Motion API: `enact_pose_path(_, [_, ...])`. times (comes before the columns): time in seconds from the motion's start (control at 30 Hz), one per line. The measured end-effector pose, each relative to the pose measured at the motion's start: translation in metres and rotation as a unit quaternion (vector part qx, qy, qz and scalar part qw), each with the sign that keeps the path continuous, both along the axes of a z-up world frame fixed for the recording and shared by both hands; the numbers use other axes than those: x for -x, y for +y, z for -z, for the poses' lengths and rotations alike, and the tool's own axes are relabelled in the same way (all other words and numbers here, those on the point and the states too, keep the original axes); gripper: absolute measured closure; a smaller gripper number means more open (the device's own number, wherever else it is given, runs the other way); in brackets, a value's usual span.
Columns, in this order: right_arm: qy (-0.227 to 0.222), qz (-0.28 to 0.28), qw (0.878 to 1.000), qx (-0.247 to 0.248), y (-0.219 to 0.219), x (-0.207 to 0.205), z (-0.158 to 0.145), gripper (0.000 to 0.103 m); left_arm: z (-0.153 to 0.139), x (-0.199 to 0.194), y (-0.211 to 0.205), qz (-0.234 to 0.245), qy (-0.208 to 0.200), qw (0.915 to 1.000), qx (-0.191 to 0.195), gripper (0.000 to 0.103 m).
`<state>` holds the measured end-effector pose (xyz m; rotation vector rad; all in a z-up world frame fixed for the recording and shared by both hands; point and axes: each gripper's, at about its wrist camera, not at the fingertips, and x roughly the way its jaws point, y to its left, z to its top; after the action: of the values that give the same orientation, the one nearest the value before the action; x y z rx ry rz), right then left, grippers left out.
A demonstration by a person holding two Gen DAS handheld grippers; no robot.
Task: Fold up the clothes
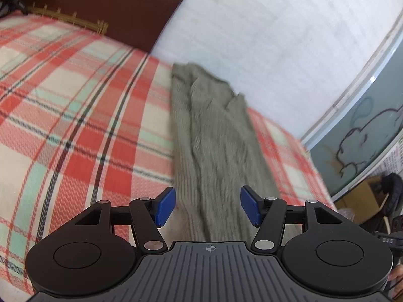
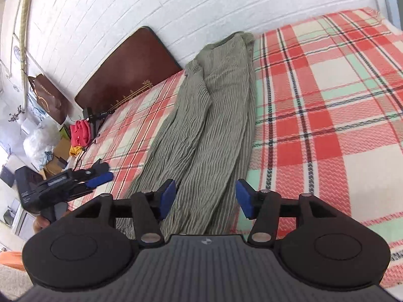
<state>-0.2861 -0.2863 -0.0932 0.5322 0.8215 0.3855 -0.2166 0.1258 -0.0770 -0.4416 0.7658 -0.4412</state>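
Your left gripper (image 1: 207, 206) and right gripper (image 2: 205, 200) both gape, holding nothing; the olive ribbed garment (image 2: 209, 115) runs lengthwise straight ahead of your fingers, toward the wall; neither hand looks clearly nearer.

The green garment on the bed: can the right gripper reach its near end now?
Probably yes. The right gripper is open right above the near end of the green garment, and nothing lies between them.

Both wrist cameras look down, close, sharing the green garment (image 1: 214, 138)
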Motion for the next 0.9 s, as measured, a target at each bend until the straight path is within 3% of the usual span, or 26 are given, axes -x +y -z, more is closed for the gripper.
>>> enact_pose_path(0.1, [0.035,-0.014,0.999,-0.029,0.001,0.002,0.019,0.044,0.017,0.008,0.001,0.024,0.034,0.9991,-0.010,0.031])
enact_pose_path(0.27, [0.101,-0.013,0.988,-0.113,-0.006,0.007,0.052,0.042,0.032,0.021,0.007,0.062,0.071,0.9955,0.011,0.031])
enact_pose_path(0.43, [0.124,-0.031,0.981,-0.146,-0.007,0.010,0.059,0.044,0.046,0.025,-0.004,0.111,0.094,0.9893,0.013,0.031])
enact_pose_path(0.57, [0.132,-0.023,0.973,-0.188,-0.009,0.004,0.068,0.044,0.050,0.023,-0.012,0.111,0.086,0.9896,0.031,0.031])
enact_pose_path(0.6, [0.132,-0.027,0.972,-0.192,-0.006,0.001,0.070,0.048,0.052,0.021,-0.014,0.110,0.091,0.9889,0.042,0.038])
enact_pose_path(0.67, [0.134,-0.031,0.972,-0.188,-0.001,-0.005,0.074,0.067,0.055,0.018,-0.017,0.109,0.099,0.9882,0.043,0.091])
enact_pose_path(0.7, [0.143,-0.032,0.971,-0.188,-0.002,-0.006,0.076,0.085,0.057,0.017,-0.018,0.108,0.103,0.9880,0.040,0.093])
enact_pose_path(0.8, [0.159,-0.029,0.963,-0.217,-0.008,-0.005,0.079,0.086,0.052,0.020,-0.013,0.105,0.110,0.9867,0.058,0.095])
enact_pose_path(0.9, [0.154,-0.033,0.950,-0.271,-0.018,-0.008,0.072,0.086,0.042,0.019,-0.003,0.098,0.120,0.9810,0.116,0.095])
